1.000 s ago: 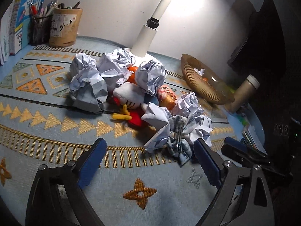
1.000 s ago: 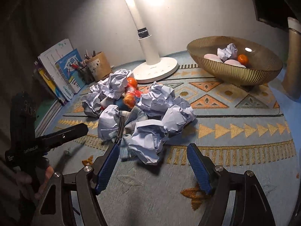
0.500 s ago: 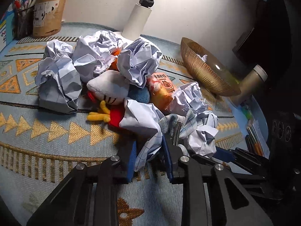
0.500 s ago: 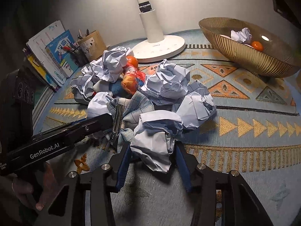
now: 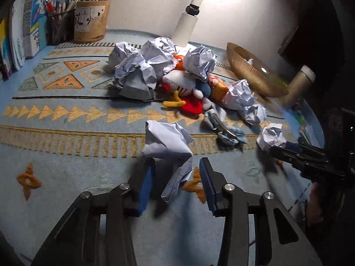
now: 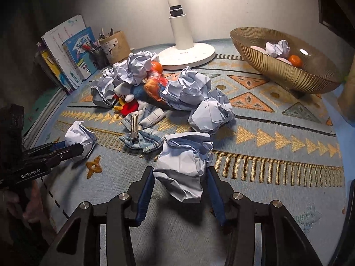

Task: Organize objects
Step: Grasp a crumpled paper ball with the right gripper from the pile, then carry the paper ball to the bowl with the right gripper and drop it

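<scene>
My left gripper (image 5: 175,166) has a crumpled paper ball (image 5: 166,141) between its blue pads. The ball hangs just above the mat, pulled back from the pile; the jaws are opening slightly but still touch the paper. The right wrist view shows this same gripper (image 6: 66,149) pinching its ball (image 6: 78,135) at far left. My right gripper (image 6: 179,170) is shut on another paper ball (image 6: 182,166), both pads pressing its sides. The pile (image 6: 155,82) behind holds several more paper balls, a plush toy, a snack pack and an orange.
A plaid bow hair clip (image 6: 142,133) lies between the two held balls. A gold bowl (image 6: 288,73) at the right holds a paper ball and an orange. The lamp base (image 6: 186,53), a pen cup (image 5: 91,22), books (image 6: 66,53) and a tan flask (image 5: 297,86) line the edges.
Both grippers went from wide open to closed on a paper ball each. The left one drew its ball back out of the pile; the right one stayed about where it was.
</scene>
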A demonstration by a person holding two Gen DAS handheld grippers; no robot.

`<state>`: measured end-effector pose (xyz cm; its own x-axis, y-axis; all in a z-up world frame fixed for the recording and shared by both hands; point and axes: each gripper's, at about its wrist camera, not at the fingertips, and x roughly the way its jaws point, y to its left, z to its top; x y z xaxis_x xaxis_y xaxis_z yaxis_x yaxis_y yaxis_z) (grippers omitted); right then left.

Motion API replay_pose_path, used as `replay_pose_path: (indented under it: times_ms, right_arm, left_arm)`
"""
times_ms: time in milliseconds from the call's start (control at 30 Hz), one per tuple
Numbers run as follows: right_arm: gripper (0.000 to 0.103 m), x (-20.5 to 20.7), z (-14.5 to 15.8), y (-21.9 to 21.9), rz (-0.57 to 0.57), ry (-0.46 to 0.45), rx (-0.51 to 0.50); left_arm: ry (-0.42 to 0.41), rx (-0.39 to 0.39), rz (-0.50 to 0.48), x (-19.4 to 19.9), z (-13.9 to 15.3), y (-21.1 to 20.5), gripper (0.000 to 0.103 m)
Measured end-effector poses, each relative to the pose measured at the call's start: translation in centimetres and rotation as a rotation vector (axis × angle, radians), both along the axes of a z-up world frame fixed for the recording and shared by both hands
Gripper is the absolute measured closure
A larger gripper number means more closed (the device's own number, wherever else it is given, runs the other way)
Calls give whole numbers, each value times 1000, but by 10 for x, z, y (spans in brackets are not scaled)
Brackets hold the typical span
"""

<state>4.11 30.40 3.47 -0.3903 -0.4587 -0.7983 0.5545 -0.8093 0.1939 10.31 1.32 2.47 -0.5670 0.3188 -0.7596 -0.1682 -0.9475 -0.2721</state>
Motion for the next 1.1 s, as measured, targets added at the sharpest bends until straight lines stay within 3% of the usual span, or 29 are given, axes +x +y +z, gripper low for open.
replay_pose_path:
  times_ms: [133, 267, 333, 367, 400, 467, 567, 667, 800, 833, 900, 967, 1067, 1100]
  right_arm:
    - [42, 1, -3, -2, -2, 1, 4]
    - [38, 4, -1, -3, 3, 11, 7]
    - [38, 5, -1, -3, 9, 7, 13]
    - [38, 5, -3, -3, 11, 5, 16]
    - [38, 6, -4, -2, 12, 2, 21]
    - [38, 5, -9, 0, 11, -11, 25]
    - [38, 3, -13, 3, 6, -25, 14]
    - [38, 4, -10, 0, 15, -22, 12]
    - [38, 9, -7, -4, 7, 15, 45]
    - [38, 10, -8, -5, 0, 14, 49]
    - [38, 9, -8, -4, -17, 14, 47]
    - [38, 7, -7, -5, -38, 17, 45]
    - [60, 9, -9, -12, -16, 33, 85]
    - [60, 11, -9, -13, -14, 54, 98]
  left_arm:
    - [-25, -130, 31, -1, -6, -1, 59]
    - [-20, -98, 45, -1, -8, -7, 54]
    - [-22, -133, 60, -2, -8, -7, 54]
    - [-22, -154, 69, -3, -8, -7, 51]
    - [-29, -182, 79, -2, -9, -6, 39]
    - [-9, -228, 95, 2, -7, -5, 27]
    - [16, -191, 86, 9, -3, -8, 26]
    - [59, -139, 66, 7, 5, -6, 25]
    - [65, -247, 81, -6, 3, 14, 28]
    - [63, -256, 82, -8, 1, 16, 32]
    - [55, -259, 90, -11, -4, 17, 52]
    - [64, -247, 94, -11, -4, 17, 54]
    - [71, -231, 85, -9, -4, 16, 56]
    - [73, -218, 80, -8, -4, 16, 56]
